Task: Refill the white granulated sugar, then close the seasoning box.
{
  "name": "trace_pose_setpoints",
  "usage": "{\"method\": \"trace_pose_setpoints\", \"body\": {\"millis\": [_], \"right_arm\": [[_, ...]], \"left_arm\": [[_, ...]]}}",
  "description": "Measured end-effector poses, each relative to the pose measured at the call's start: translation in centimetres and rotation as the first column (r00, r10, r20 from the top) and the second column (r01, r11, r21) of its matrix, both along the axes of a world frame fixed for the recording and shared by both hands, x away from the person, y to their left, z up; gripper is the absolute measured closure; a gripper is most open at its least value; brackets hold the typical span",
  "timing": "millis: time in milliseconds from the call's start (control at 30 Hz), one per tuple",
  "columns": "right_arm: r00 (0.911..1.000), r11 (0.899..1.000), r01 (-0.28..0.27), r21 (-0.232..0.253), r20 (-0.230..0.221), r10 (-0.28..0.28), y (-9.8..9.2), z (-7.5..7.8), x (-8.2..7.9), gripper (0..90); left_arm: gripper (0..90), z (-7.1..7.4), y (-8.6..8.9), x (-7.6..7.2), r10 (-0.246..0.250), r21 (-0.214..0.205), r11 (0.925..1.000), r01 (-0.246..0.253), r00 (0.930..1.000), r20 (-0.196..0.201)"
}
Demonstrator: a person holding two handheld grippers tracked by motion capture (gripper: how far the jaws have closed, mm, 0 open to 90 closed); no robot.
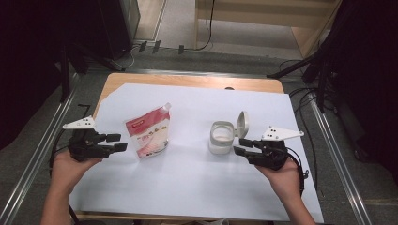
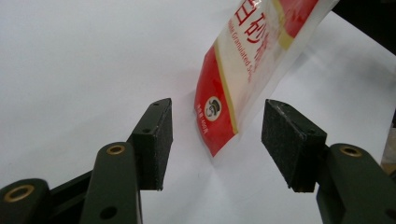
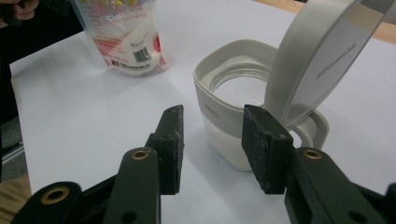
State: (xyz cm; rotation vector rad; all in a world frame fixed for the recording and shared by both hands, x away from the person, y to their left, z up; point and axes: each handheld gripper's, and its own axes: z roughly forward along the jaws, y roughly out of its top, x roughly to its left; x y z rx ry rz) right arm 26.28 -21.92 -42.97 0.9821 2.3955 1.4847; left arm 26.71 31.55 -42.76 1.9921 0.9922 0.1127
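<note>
High view looks down; tool views close, sharing the pouch (image 1: 148, 133).

Both grippers, left gripper (image 1: 117, 142) and right gripper (image 1: 240, 146): black bodies, brass-ringed pivot holes, dark foam pads (image 2: 158, 140), white three-cornered plates at 12 o'clock, bare forearms.

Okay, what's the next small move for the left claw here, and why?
Probably ease the left claw forward until its pads flank the pouch's near edge, then close. Its jaws are open, and the pouch stands just ahead of them, untouched. The jar already sits with its lid flipped up, ready for pouring.
</note>
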Motion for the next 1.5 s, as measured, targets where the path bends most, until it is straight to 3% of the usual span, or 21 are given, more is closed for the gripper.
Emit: {"method": "trace_pose_setpoints", "body": {"millis": [233, 467, 767, 1167, 1333, 1500], "right_arm": [[1.0000, 1.000, 0.009, -0.007, -0.002, -0.009, -0.5, 0.1, 0.1, 61.6], [0.9999, 1.000, 0.010, -0.026, -0.009, -0.010, -1.4, 0.3, 0.0, 63.4], [0.9994, 0.999, 0.023, -0.027, -0.027, -0.023, -2.6, 0.2, 0.7, 65.5], [0.9969, 0.997, 0.070, -0.029, -0.034, -0.071, -3.8, 0.2, 2.4, 68.6], [0.9952, 0.996, 0.091, -0.016, -0.034, -0.092, -4.1, 0.4, 3.5, 74.4], [0.9880, 0.989, 0.145, -0.002, -0.052, -0.145, -4.2, 0.0, 4.3, 86.1]], "left_arm": [[43.3, -0.4, 0.5, 0.4, 0.050, 0.017, 0.9986, -0.050, 0.9987, 0.013], [41.4, -0.9, -0.3, 1.8, 0.091, 0.028, 0.9955, -0.091, 0.9959, -0.004], [42.5, -1.1, -1.4, 3.0, 0.064, 0.044, 0.9970, -0.064, 0.9979, -0.001], [42.4, -1.1, -1.9, 3.2, 0.055, 0.037, 0.9978, -0.055, 0.9985, -0.001], [42.4, -1.2, -2.0, 3.1, 0.051, 0.041, 0.9979, -0.050, 0.9987, -0.006], [42.5, -1.1, -2.0, 3.1, 0.054, 0.039, 0.9978, -0.054, 0.9986, 0.001]]}}
